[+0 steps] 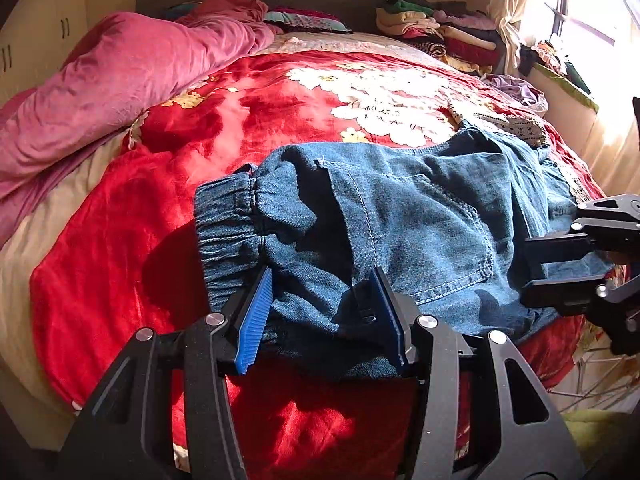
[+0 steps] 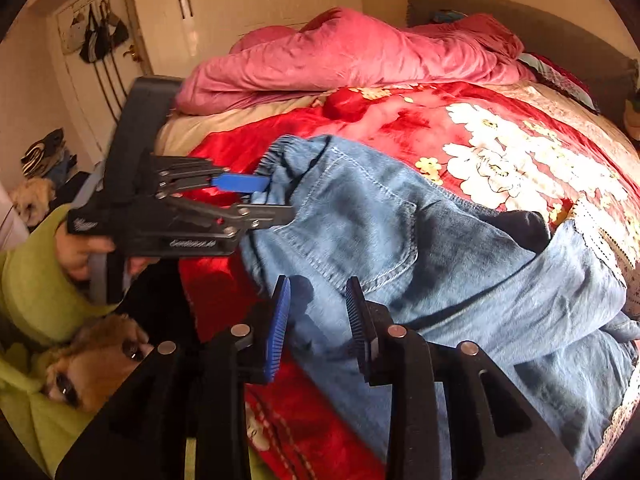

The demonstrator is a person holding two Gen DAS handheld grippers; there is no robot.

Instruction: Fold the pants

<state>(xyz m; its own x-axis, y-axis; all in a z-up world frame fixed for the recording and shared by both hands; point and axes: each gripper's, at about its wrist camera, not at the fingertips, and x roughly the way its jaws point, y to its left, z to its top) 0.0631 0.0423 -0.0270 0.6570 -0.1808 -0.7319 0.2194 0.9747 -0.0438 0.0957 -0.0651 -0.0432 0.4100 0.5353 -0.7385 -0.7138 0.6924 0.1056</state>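
At the bed's near edge we hold the left gripper partly open around a bunch of denim by the waistband; whether its pads press the cloth we cannot tell. Our right gripper stands a little open over the jeans below the back pocket, pads clear of the fabric, likely letting go of a laid fold. Beyond them the jeans lie doubled over on the red blanket, so the next fold can be made flat. Farther back lie a pink duvet and stacked clothes.
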